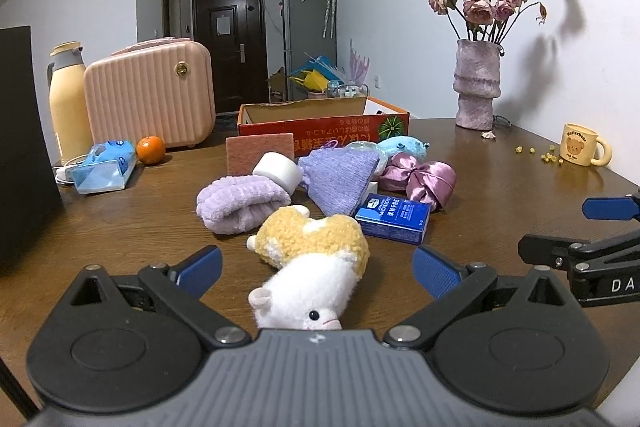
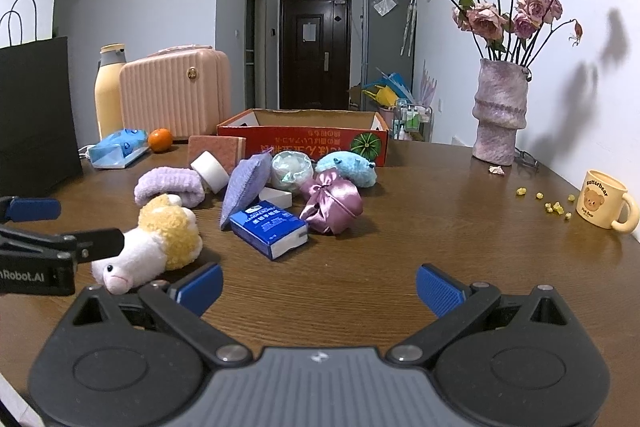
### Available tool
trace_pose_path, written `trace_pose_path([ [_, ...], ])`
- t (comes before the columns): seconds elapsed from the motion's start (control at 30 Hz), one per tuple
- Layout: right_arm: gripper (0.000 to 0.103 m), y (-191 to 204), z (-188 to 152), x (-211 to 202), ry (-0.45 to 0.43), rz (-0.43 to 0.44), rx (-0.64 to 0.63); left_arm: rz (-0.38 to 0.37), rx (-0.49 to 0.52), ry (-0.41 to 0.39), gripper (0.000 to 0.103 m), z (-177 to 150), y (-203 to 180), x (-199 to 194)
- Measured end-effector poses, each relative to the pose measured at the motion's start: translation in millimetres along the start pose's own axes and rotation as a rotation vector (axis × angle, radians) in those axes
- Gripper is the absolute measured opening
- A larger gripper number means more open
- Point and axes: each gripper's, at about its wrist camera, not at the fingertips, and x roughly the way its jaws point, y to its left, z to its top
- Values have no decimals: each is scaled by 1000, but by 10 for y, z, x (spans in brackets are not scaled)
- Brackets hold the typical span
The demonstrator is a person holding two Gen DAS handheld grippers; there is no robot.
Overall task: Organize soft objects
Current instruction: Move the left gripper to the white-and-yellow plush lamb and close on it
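Observation:
A white and yellow plush toy [image 1: 316, 247] lies on the wooden table, head toward me, between the fingers of my open left gripper [image 1: 318, 273]. In the right wrist view the plush toy [image 2: 160, 247] sits beside the left gripper [image 2: 72, 225]. Behind it lie a lilac fluffy band [image 1: 240, 205], a purple knitted cloth [image 1: 340, 179], a pink satin bow [image 1: 420, 179], a blue plush [image 1: 404, 147] and a blue tissue pack [image 1: 394, 219]. My right gripper [image 2: 320, 289] is open over bare table, holding nothing. An open red cardboard box [image 2: 304, 139] stands behind the pile.
A pink case [image 1: 150, 95], yellow flask [image 1: 68, 99], orange [image 1: 151, 149] and blue wipes pack [image 1: 104, 167] stand at the back left. A black bag [image 2: 36, 111] is at the left. The flower vase [image 2: 498, 115], a mug [image 2: 604, 205] and yellow crumbs [image 2: 552, 205] are on the right.

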Motion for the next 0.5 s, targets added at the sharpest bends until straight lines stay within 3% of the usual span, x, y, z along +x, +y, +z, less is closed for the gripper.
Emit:
trace_pose_path([
  [0.27,103,-26,44,164,21,-1,-4,-7,32,23,103,69,-15,159],
  [0.5,103,-53,79,325,40,-7,-5,-5,78,92,103,136,-5,416],
])
